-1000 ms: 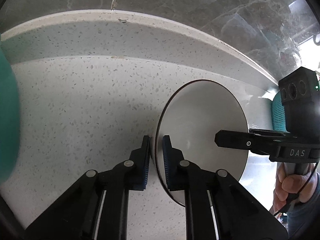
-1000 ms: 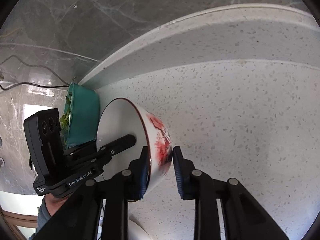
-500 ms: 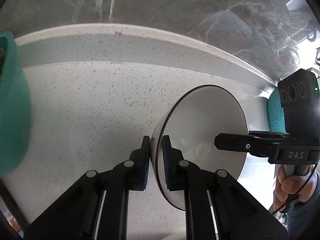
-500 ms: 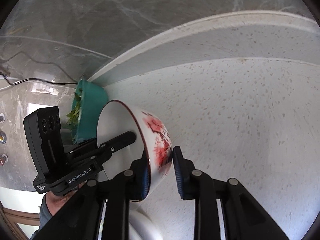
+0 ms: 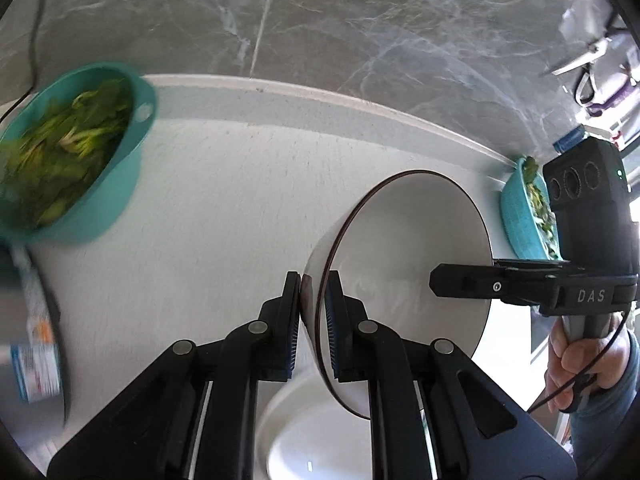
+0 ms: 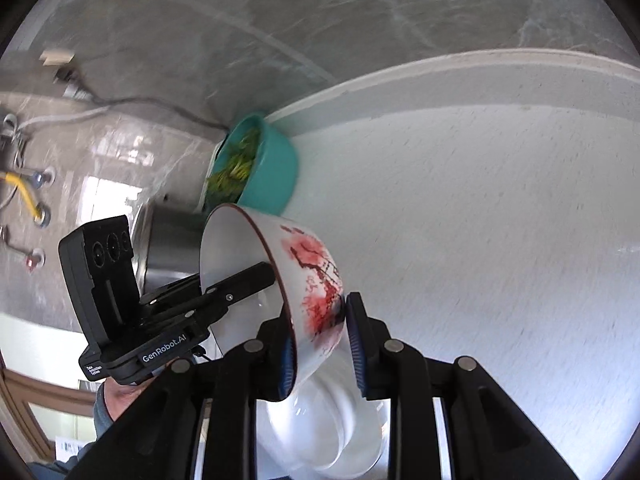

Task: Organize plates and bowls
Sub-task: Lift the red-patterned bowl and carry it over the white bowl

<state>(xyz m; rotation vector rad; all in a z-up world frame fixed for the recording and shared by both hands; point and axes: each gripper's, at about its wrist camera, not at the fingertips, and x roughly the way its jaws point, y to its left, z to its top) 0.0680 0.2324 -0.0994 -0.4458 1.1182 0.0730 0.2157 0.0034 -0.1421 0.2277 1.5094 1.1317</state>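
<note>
A white bowl (image 5: pixel 404 264) with a dark rim and red flower pattern (image 6: pixel 316 280) is held in the air by both grippers, on opposite sides of its rim. My left gripper (image 5: pixel 312 332) is shut on the rim nearest it. My right gripper (image 6: pixel 318 344) is shut on the bowl's wall. Below the bowl lies a white dish (image 5: pixel 320 432), which also shows in the right wrist view (image 6: pixel 332 436). Each gripper shows in the other's view, the right gripper (image 5: pixel 472 286) and the left gripper (image 6: pixel 240 284).
A teal bowl of green leaves (image 5: pixel 76 152) stands at the left on the speckled white counter (image 5: pixel 224 208), and also shows in the right wrist view (image 6: pixel 256 168). A teal basket of greens (image 5: pixel 528 212) stands far right. A steel pot (image 6: pixel 172 244) and a packet (image 5: pixel 36 328) are at the left.
Both grippers have lifted the bowl and pulled back together. The teal bowl of greens, the pot and the white dish below have come into view.
</note>
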